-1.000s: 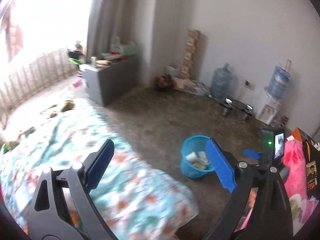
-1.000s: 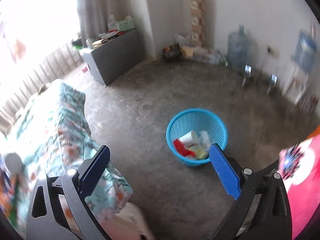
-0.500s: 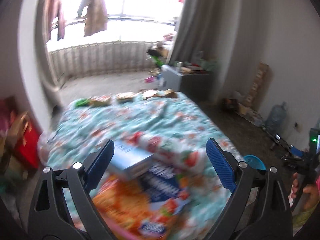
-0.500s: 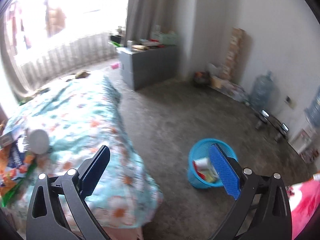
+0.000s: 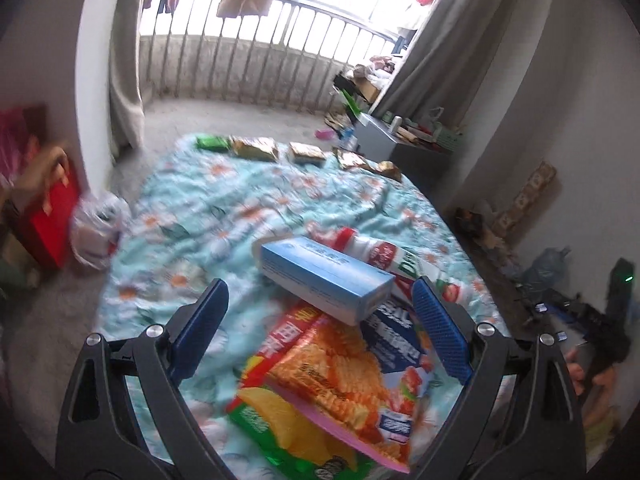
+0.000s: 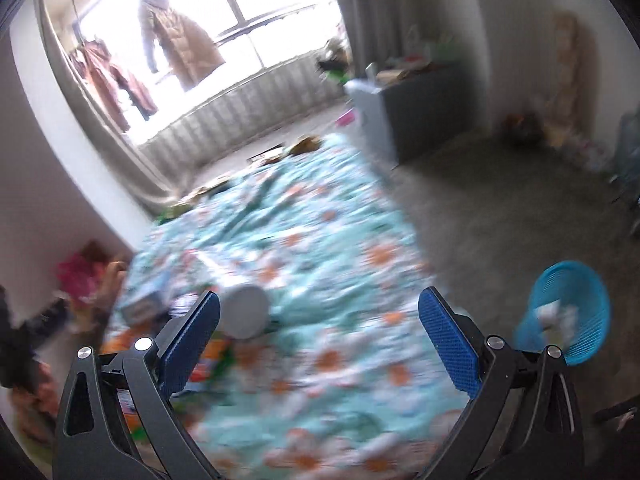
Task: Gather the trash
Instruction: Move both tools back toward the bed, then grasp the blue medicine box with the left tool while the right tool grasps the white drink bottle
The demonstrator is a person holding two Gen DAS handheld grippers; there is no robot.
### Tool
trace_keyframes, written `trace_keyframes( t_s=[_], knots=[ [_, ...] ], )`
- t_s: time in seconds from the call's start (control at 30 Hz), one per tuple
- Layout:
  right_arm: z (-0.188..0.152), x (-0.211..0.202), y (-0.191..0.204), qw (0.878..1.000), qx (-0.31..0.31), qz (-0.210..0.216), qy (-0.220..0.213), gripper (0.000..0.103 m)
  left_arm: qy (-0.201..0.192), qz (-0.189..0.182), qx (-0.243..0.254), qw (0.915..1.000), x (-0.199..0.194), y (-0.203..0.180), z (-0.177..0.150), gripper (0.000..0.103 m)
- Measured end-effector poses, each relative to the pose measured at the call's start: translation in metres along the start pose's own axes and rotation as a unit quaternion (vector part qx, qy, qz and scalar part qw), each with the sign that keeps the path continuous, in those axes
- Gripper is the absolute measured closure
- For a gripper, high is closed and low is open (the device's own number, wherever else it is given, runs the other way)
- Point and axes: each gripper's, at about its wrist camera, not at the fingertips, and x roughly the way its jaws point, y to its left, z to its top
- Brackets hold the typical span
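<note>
Both cameras have swung away from the blue basket (image 6: 568,312) on the floor and round to the bed (image 5: 224,216), so what a second ago was a view down at the bin and bare floor is now a view across the flowered bedspread with litter on it; I read that as one drop-off finished and the next pickup starting. The left gripper (image 5: 320,324) now hangs over the cluster at the near end of the bed: a pale blue box (image 5: 324,276) lies across a white bottle with a red label (image 5: 372,252), and nearer than the box lies an orange and green snack bag (image 5: 332,384). Its jaws stand wide apart, empty, touching nothing, with the box and the bag between them in the view. At the far edge of the bed, by the balcony, a row of gold wrappers (image 5: 280,150) and a green packet (image 5: 212,143) also wait. The right gripper (image 6: 320,332) is likewise spread fully open and holds nothing; its picture is smeared by motion, but a round white object (image 6: 246,312), perhaps a bottle's base, shows beside its left finger on the bed, and the basket sits off the bed's right side, with some trash already inside.
</note>
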Motion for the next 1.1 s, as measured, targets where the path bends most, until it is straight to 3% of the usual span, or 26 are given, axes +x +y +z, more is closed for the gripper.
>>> trace_keyframes(
  t_s=[0.07,0.27,0.33,0.5,0.6,0.73,1.1],
  knots=[
    [0.000,0.012,0.010,0.999,0.001,0.030,0.018,0.006,0.020,-0.041,-0.038,0.9982,0.015,0.011,0.002,0.014],
    [0.007,0.056,0.054,0.994,-0.033,0.070,0.076,0.007,0.060,-0.065,-0.087,0.9923,0.062,0.031,0.008,0.014],
    [0.009,0.070,0.066,0.991,-0.042,0.088,0.095,0.007,0.080,-0.087,-0.113,0.9866,0.075,0.039,0.009,0.014],
    [0.019,0.103,0.089,0.982,-0.074,0.108,0.138,0.009,0.138,-0.136,-0.202,0.9600,0.108,0.063,0.006,0.014],
    [0.025,0.122,0.102,0.975,-0.094,0.113,0.165,0.011,0.161,-0.154,-0.246,0.9432,0.127,0.075,0.000,0.014],
    [0.033,0.145,0.116,0.967,-0.127,0.106,0.193,0.016,0.180,-0.159,-0.275,0.9311,0.143,0.085,-0.004,0.020],
    [0.033,0.191,0.138,0.939,-0.207,0.070,0.266,0.022,0.210,-0.171,-0.291,0.9176,0.173,0.089,-0.006,0.043]
  ],
)
